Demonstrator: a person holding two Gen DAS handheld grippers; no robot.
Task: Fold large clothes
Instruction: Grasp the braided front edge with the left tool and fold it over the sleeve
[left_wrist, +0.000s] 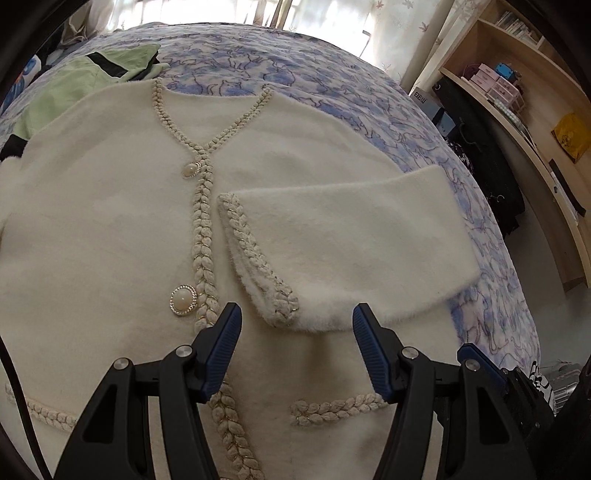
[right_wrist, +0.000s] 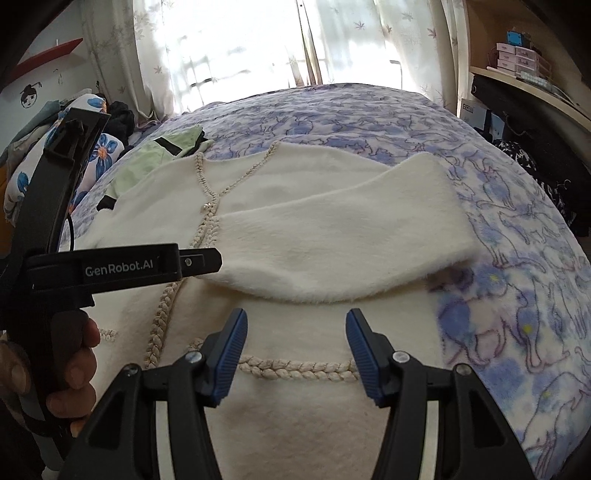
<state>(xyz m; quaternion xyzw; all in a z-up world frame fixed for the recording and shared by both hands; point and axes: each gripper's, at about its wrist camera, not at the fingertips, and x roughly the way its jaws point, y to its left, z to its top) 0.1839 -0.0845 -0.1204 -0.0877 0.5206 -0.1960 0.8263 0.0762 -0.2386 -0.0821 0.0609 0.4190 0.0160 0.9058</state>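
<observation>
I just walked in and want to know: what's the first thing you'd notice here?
A fluffy white cardigan lies flat on the blue patterned bedspread, filling most of the view. One sleeve is folded across its front, beside the braided trim with pearl buttons. Both tools hover open above it.

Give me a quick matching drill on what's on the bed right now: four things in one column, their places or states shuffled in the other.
Things:
1. sleeve
2. green garment
3. right hand-held gripper
4. pearl button

Places or states:
A. open, nothing between the jaws
B. folded across the front of the cream cardigan
C. beside the braided front trim
D. at the far side of the bed, partly under the cardigan's shoulder

Pairs: 1-B, 2-D, 3-A, 4-C
</observation>
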